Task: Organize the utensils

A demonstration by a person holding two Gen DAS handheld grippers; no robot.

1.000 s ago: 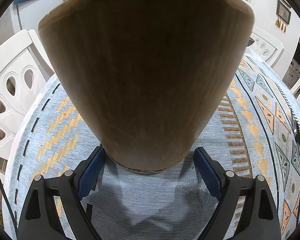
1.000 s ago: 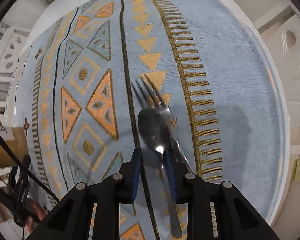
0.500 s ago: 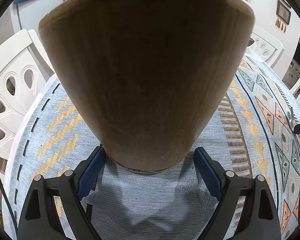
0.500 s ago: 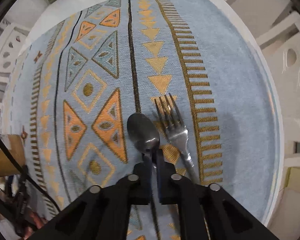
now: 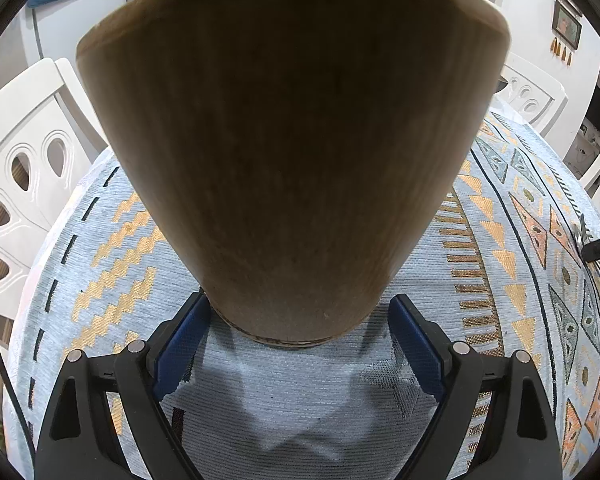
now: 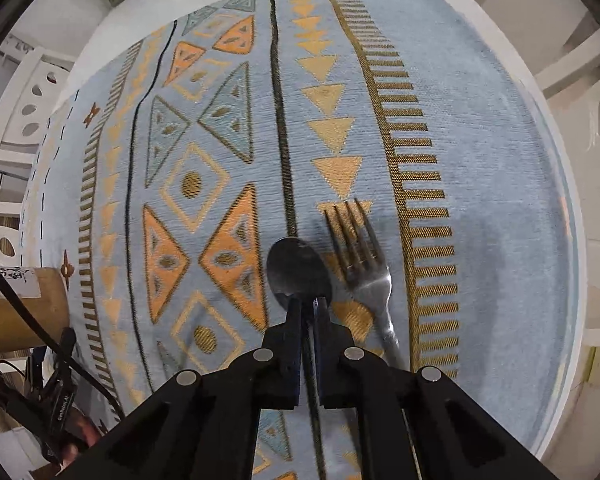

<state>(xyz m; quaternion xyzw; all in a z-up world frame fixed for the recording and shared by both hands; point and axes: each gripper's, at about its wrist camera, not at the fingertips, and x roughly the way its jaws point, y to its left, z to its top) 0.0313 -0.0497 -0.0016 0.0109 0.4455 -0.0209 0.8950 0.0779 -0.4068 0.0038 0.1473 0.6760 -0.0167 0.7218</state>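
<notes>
Two utensils lie on the table (image 6: pixel 480 120): the right gripper (image 6: pixel 308 304) is clenched on the spoon (image 6: pixel 296 270), the fork (image 6: pixel 364 264) just right of it. The left gripper (image 5: pixel 298 320), jaws opening, straddles the wooden holder (image 5: pixel 292 152) without gripping it.

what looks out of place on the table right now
Little stands out. The fork lies loose on the tablecloth beside the spoon, which the right gripper has clamped by its neck. The wooden holder stands upright, undamaged, nothing spilled.
</notes>
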